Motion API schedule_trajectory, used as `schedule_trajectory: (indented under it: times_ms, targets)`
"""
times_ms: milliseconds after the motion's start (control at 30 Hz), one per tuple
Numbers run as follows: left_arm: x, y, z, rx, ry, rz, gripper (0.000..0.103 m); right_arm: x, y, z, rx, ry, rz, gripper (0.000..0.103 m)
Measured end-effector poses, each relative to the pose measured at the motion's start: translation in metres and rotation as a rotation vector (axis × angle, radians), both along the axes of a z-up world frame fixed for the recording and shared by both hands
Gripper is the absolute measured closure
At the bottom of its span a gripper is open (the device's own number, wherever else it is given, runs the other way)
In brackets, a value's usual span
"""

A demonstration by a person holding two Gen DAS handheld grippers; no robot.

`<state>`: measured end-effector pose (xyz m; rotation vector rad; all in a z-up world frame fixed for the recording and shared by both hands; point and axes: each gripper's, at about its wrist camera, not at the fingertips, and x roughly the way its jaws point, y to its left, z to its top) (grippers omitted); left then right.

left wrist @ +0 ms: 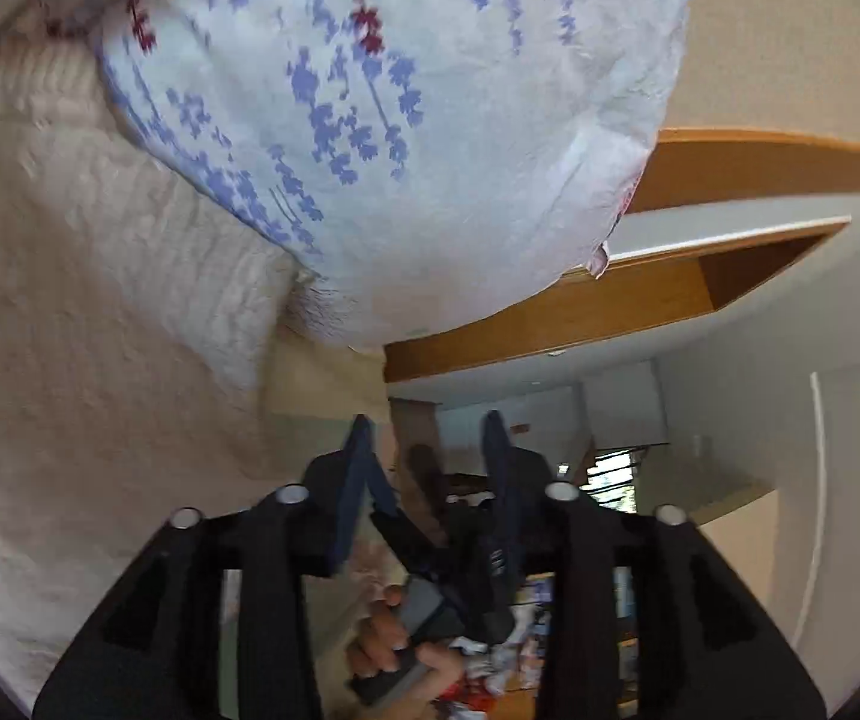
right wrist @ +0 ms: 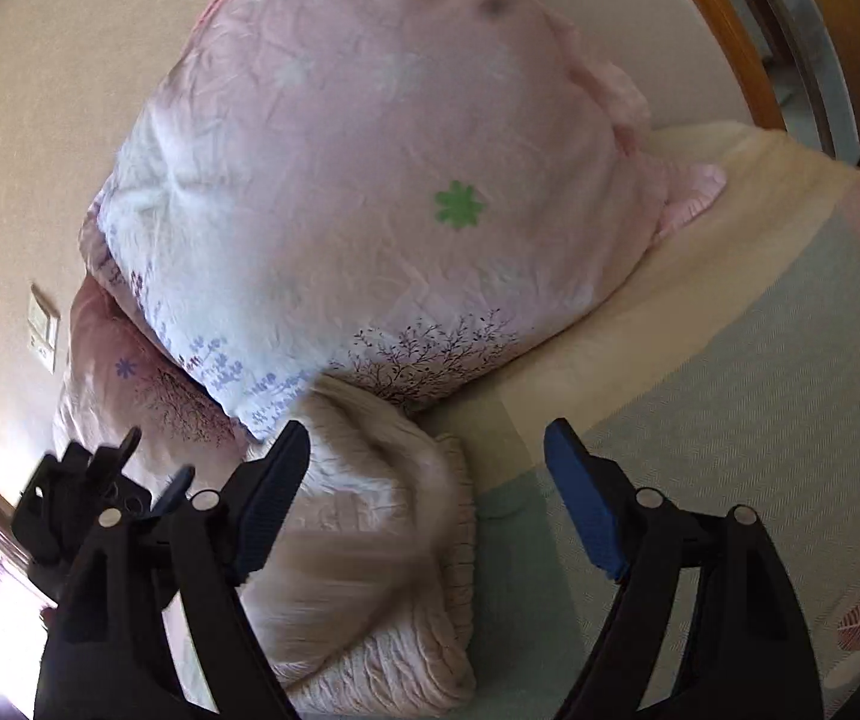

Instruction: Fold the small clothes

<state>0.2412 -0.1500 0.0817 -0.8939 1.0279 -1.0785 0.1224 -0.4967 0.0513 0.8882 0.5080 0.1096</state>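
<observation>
A cream cable-knit sweater (right wrist: 363,540) lies bunched on the bed against a pillow; it fills the left side of the left wrist view (left wrist: 81,312). My right gripper (right wrist: 430,498) is open and empty, its left finger over the sweater's edge. My left gripper (left wrist: 430,450) is open and empty, held beside the sweater and pointing toward the room. The left gripper also shows in the right wrist view (right wrist: 99,492) at the lower left, and the right gripper with the hand holding it shows low in the left wrist view (left wrist: 430,612).
A large pale pink floral pillow (right wrist: 369,180) leans over the sweater, with a second pillow (right wrist: 129,396) behind it. The bed (right wrist: 730,390) has a cream and pale green cover. A wooden headboard (left wrist: 550,312) and beige wall stand behind.
</observation>
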Motion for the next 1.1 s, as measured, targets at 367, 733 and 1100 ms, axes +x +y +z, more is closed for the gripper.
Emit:
schedule_trajectory:
  times_ms: [367,733,1100]
  targets:
    - [-0.028,0.124,-0.049,0.509,0.011,0.235,0.023,0.016,0.025,-0.002,0.023,0.139,0.132,0.014]
    - [-0.045,0.099,-0.054,0.534,-0.008,0.157,0.023,0.020,0.060,0.014,-0.145,0.157,0.179,0.085]
    - [-0.029,0.094,-0.063,0.538,0.000,0.168,0.016,-0.002,0.025,0.003,0.025,0.165,0.194,0.003]
